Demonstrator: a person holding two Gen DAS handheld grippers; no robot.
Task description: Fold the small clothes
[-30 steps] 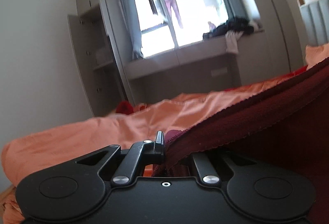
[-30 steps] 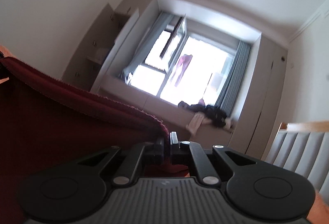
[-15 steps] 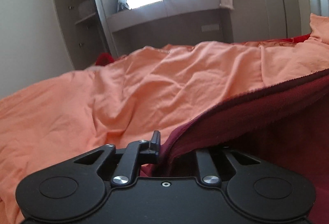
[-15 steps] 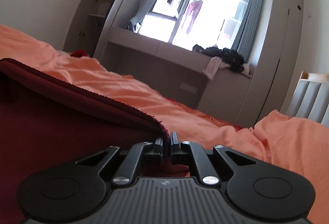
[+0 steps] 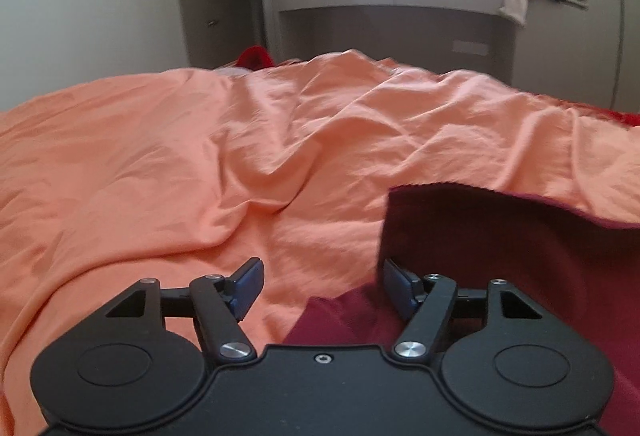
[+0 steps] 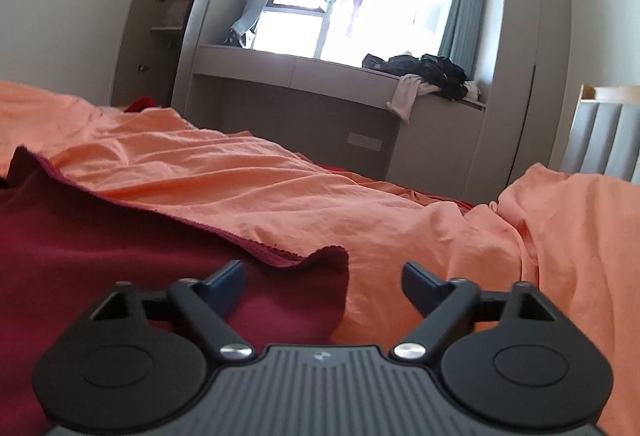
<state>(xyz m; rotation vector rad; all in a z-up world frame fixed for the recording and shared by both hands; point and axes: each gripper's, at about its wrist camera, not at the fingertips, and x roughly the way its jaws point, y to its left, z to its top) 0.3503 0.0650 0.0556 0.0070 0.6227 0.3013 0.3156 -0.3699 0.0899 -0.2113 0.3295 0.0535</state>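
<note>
A dark red garment (image 5: pixel 500 248) lies on the orange bed sheet (image 5: pixel 200 164), at the right of the left wrist view. In the right wrist view the garment (image 6: pixel 120 248) fills the lower left, its corner curled up near the middle. My left gripper (image 5: pixel 320 286) is open and empty, its right finger at the garment's left edge. My right gripper (image 6: pixel 322 282) is open and empty, low over the garment's right corner and the sheet (image 6: pixel 400 204).
A window bench (image 6: pixel 320 76) with a pile of dark clothes (image 6: pixel 424 70) runs behind the bed. An open wardrobe (image 6: pixel 160 20) stands at the left. A grey padded headboard (image 6: pixel 604 136) is at the right. A small red item (image 5: pixel 254 56) lies at the bed's far edge.
Both grippers were shut on the garment's top edge and held it up. They came down toward the bed and opened, and the garment now lies on the sheet.
</note>
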